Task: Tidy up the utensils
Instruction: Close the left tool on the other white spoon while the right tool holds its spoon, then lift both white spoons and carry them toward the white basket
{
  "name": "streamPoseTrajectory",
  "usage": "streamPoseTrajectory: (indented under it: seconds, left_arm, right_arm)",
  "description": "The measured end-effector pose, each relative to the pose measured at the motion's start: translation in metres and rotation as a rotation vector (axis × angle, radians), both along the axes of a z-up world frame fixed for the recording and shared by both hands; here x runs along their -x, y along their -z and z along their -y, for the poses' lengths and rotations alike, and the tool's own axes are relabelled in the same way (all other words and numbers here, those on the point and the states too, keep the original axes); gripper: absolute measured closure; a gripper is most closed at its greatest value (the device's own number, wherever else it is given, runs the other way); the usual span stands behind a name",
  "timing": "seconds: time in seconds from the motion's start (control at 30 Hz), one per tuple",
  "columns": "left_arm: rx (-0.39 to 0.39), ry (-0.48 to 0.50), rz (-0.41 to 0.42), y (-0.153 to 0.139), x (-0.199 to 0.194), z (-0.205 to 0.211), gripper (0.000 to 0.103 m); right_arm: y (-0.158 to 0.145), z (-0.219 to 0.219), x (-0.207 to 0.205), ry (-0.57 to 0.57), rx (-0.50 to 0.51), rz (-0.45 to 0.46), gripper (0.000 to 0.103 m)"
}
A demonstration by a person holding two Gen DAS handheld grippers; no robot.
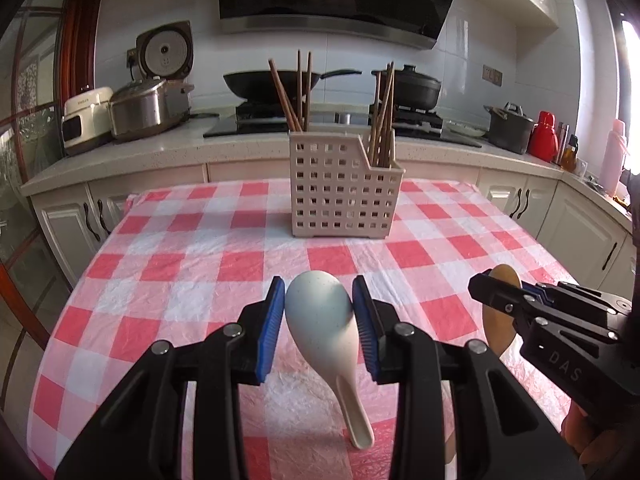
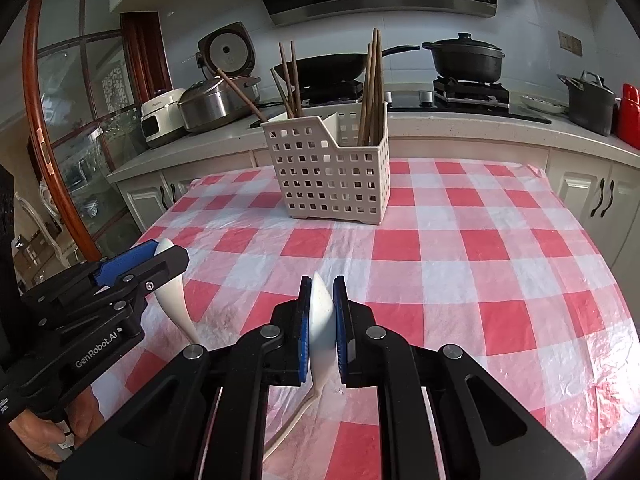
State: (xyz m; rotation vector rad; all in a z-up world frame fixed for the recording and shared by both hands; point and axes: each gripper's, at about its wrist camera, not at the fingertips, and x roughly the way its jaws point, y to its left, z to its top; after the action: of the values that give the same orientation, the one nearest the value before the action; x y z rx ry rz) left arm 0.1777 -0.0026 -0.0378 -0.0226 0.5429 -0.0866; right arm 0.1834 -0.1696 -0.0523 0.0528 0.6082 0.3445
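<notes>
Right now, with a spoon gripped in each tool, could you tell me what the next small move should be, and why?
Probably carry the left tool forward toward the slotted caddy. Its pale rice spoon is pinched at the bowl with the handle hanging down, so it could drop in handle first. The chopsticks fill the back sections; the front looks free. The right tool also holds a spoon, so it should wait.

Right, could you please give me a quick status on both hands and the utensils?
Left gripper shut on pale spoon. Right gripper shut on white spoon. Holder ahead, chopsticks inside. Path clear.
</notes>
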Motion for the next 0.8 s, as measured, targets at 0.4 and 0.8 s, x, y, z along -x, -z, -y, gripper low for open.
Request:
streamPoseTrajectory:
  seconds: [0.4, 0.8]
  left_arm:
    - [0.002, 0.024, 0.061, -0.014, 0.01, -0.001, 0.07]
    - [-0.019, 0.009, 0.044, -0.016, 0.001, -0.002, 0.07]
  right_arm:
    - [-0.01, -0.008, 0.006, -0.006, 0.026, 0.044, 0.092]
    - [-0.026, 0.002, -0.015, 0.044, 0.029, 0.085, 0.092]
